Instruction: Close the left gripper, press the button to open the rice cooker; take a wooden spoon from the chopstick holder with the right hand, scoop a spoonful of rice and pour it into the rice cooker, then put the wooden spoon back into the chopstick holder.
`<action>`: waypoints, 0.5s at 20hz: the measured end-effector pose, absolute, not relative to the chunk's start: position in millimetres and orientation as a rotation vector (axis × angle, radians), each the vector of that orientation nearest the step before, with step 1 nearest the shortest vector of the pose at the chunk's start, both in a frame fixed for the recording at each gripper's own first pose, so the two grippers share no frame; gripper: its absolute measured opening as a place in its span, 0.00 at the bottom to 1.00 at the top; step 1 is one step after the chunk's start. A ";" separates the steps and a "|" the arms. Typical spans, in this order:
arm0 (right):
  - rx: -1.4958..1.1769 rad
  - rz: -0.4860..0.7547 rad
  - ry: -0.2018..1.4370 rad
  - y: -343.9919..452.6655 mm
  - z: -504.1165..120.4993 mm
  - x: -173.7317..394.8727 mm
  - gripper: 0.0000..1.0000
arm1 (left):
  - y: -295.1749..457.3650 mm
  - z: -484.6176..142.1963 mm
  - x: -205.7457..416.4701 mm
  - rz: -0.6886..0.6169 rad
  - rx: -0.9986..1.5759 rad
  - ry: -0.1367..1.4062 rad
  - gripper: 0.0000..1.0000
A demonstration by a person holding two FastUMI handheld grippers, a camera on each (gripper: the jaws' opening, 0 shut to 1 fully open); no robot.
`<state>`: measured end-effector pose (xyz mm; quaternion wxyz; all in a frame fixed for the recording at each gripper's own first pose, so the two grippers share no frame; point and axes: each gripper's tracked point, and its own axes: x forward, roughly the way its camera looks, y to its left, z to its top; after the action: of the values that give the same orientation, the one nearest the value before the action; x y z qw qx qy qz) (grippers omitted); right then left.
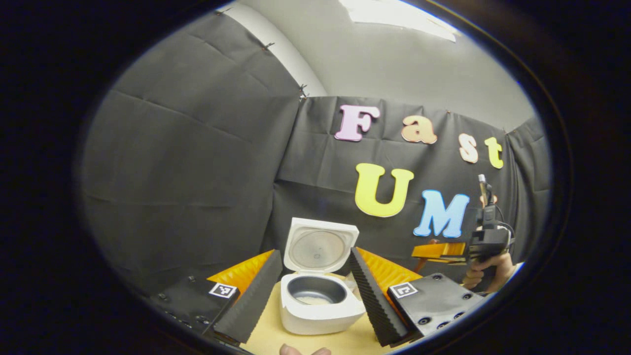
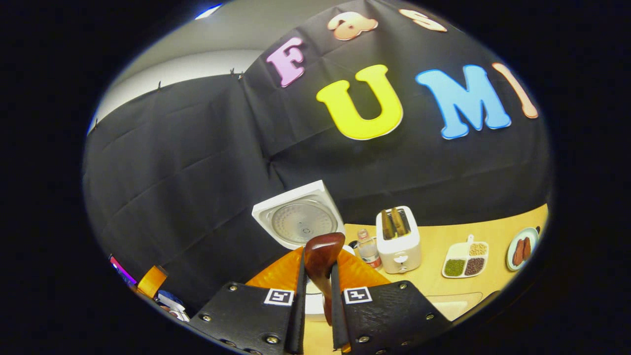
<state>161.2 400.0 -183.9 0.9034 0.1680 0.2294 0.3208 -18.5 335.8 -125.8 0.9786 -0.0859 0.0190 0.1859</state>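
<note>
The right gripper (image 2: 315,296), fingers clenching the spoon (image 2: 323,259), is carrying it away from the opened cooker (image 1: 320,296) at twelve o'clock of the released left gripper (image 1: 308,305), next needing the holder.

White rice cooker (image 1: 320,308), reddish-brown wooden spoon (image 2: 321,254)
</note>
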 end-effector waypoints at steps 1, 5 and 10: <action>0.357 0.642 0.474 381.2 -184.6 159.8 0.23 | 326.6 -124.3 -13.9 0.364 -0.167 0.041 0.93; 0.401 0.579 0.465 311.3 -184.7 151.1 0.23 | 283.5 -113.0 -0.9 0.331 -0.143 0.046 0.93; 0.504 0.514 0.449 219.0 -181.8 142.6 0.22 | 226.6 -100.6 11.8 0.316 -0.148 0.059 0.93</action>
<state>142.6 219.0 -181.8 0.9114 0.2446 0.2177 0.2492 11.8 226.6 -100.6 0.9844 -0.0734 0.0293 0.1573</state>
